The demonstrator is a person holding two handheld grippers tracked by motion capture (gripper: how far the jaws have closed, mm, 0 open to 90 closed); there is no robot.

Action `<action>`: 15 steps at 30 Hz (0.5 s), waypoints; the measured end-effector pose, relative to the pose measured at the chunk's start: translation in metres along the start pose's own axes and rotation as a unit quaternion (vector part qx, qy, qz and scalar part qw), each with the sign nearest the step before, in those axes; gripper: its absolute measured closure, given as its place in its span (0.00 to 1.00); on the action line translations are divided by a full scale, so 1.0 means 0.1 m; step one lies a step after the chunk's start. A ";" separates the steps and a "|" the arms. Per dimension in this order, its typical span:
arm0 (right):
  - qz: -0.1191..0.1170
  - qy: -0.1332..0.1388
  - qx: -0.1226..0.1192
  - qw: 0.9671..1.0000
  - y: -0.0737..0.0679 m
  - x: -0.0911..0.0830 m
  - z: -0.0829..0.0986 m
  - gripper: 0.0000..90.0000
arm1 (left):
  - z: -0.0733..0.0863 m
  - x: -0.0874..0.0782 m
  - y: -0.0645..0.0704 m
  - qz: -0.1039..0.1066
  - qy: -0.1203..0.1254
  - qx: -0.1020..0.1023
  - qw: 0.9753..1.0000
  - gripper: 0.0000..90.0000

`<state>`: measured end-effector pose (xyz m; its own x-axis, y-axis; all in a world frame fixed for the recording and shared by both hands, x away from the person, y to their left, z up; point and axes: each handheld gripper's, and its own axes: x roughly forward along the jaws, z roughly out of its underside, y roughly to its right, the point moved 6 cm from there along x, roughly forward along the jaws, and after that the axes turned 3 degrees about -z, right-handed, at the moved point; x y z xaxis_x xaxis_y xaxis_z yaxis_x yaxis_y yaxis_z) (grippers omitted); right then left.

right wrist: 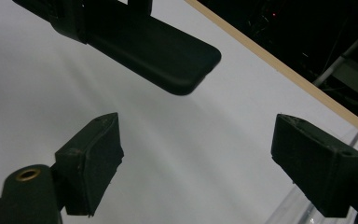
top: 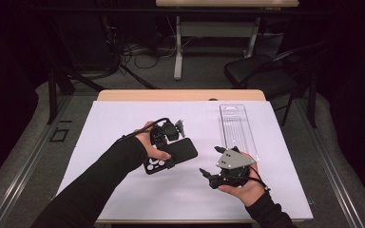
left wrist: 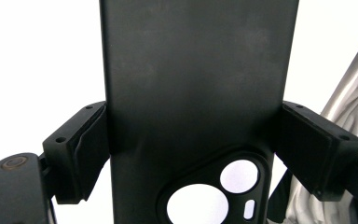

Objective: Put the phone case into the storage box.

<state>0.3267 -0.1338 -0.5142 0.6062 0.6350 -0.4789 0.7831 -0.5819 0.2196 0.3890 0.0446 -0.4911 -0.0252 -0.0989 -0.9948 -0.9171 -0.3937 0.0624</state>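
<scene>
Black phone case held up over the white table, clear tray waiting at the right.

Matte and dark, the phone case [left wrist: 193, 93] sits clamped across its width between the jaws of the left gripper [top: 164, 142], lifted off the white table [top: 123, 118] with its camera cut-out end toward the hand. Farther right, the right gripper [right wrist: 196, 158] hovers with its jaws spread wide and nothing between them, aimed toward the case's free rounded end. Rightmost lies the clear plastic tray [top: 235, 126], flat on the table. I judge this a mid-carry or handover step; next, the free end likely needs steadying or the case carrying across to the tray.
</scene>
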 end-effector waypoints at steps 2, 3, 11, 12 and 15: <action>-0.004 -0.002 -0.005 1.000 -0.01 0.03 -0.03 0.18 | 0.00 0.00 0.00 0.000 0.001 0.000 1.000 0.17; -0.006 -0.003 -0.009 1.000 -0.01 0.04 -0.04 0.18 | 0.00 0.00 0.00 0.001 0.000 0.000 1.000 0.17; -0.003 -0.005 -0.045 0.999 0.00 0.07 -0.10 0.21 | 0.00 0.01 0.01 0.004 -0.001 0.001 1.000 0.17; -0.001 -0.008 -0.053 0.999 0.00 0.07 -0.10 0.21 | 0.00 0.01 0.01 0.004 -0.002 0.000 1.000 0.17; 0.006 -0.015 -0.084 0.996 0.00 0.07 -0.11 0.23 | 0.00 0.01 0.00 0.003 -0.001 -0.003 1.000 0.17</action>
<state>0.3328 -0.1238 -0.5087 0.6139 0.6117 -0.4990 0.7890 -0.4956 0.3631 0.3890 0.0447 -0.4920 -0.0326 -0.0990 -0.9946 -0.9142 -0.3993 0.0697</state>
